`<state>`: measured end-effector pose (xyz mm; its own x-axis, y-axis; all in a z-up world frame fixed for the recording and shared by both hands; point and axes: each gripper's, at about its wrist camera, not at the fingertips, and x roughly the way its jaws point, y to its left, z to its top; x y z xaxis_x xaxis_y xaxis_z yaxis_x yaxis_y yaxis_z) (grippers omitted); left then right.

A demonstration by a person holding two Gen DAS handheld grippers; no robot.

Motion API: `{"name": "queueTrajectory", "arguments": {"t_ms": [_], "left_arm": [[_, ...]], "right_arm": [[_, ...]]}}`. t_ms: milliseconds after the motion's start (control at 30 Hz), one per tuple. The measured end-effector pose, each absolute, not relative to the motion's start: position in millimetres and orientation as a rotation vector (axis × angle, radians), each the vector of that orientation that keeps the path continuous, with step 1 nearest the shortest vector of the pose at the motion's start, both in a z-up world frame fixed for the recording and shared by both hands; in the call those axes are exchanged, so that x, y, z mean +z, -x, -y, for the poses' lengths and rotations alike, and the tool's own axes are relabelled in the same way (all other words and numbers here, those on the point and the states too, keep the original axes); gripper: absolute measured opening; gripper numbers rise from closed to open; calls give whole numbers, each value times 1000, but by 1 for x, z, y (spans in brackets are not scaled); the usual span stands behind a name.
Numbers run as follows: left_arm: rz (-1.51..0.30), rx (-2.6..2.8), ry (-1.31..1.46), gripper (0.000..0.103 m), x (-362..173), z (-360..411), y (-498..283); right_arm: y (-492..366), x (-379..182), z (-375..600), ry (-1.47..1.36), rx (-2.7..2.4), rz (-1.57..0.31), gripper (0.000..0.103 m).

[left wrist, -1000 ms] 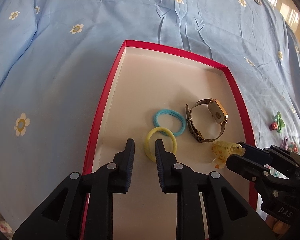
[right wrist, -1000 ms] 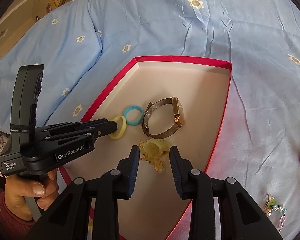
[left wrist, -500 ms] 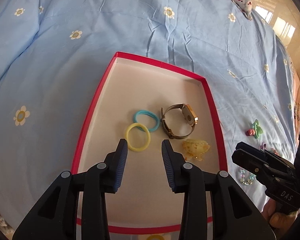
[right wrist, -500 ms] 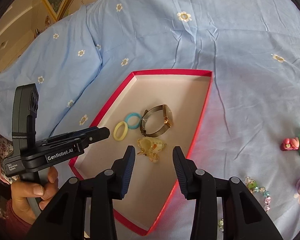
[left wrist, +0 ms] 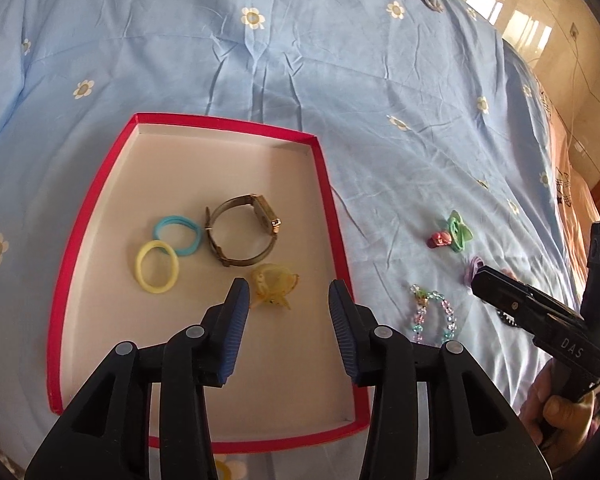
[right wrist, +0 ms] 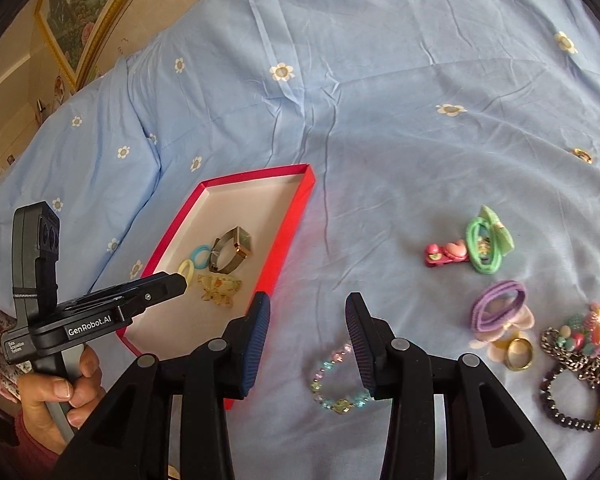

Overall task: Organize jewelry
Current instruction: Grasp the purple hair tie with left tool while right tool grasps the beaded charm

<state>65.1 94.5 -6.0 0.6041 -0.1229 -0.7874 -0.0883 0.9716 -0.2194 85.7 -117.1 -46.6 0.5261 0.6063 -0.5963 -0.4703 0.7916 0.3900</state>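
- While nothing sits between its fingers, the left gripper (left wrist: 285,304) hangs wide apart above the red tray (left wrist: 100,184), over its near right part.
- Just beyond its left finger, inside the tray, lies the amber butterfly clip (left wrist: 274,285); farther in sit the watch (left wrist: 244,236), the yellow hair tie (left wrist: 157,266) and the blue hair tie (left wrist: 178,230), the two ties overlapping.
- Right of the tray, over the blue bedsheet (right wrist: 400,120), the right gripper (right wrist: 307,326) is also spread wide and empty, just above the beaded bracelet (right wrist: 340,384).
- Only the right wrist view shows, well right of the tray, the gold ring (right wrist: 520,354), the purple hair tie (right wrist: 498,304), the chain bracelets (right wrist: 576,384) and a small gold piece (right wrist: 582,155) farther off.
- Both views show the pink clip (right wrist: 446,254) touching the green hair tie (right wrist: 488,246).
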Motion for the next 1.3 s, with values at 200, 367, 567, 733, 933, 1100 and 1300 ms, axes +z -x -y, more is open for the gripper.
{"name": "queueTrajectory", "arguments": {"t_ms": [200, 367, 567, 733, 933, 1100, 1300], "left_arm": [[-932, -74, 227, 42, -5, -68, -71], [-937, -112, 201, 42, -4, -48, -78], [-949, -153, 164, 42, -5, -23, -88], [-963, -199, 140, 42, -8, -2, -98], [-978, -261, 117, 42, -12, 30, -109], [-992, -309, 97, 42, -21, 54, -124], [-1024, -349, 91, 42, -37, 78, -145]], "right_arm": [[-83, -47, 155, -214, 579, -770, 41], [-82, -53, 187, -236, 519, -769, 41], [-79, -56, 218, -260, 460, -759, 41], [-79, -58, 239, -276, 408, -757, 41], [-77, -59, 260, -250, 333, -738, 41], [-83, -66, 273, -246, 289, -752, 41], [-92, -72, 267, -215, 301, -770, 40]]}}
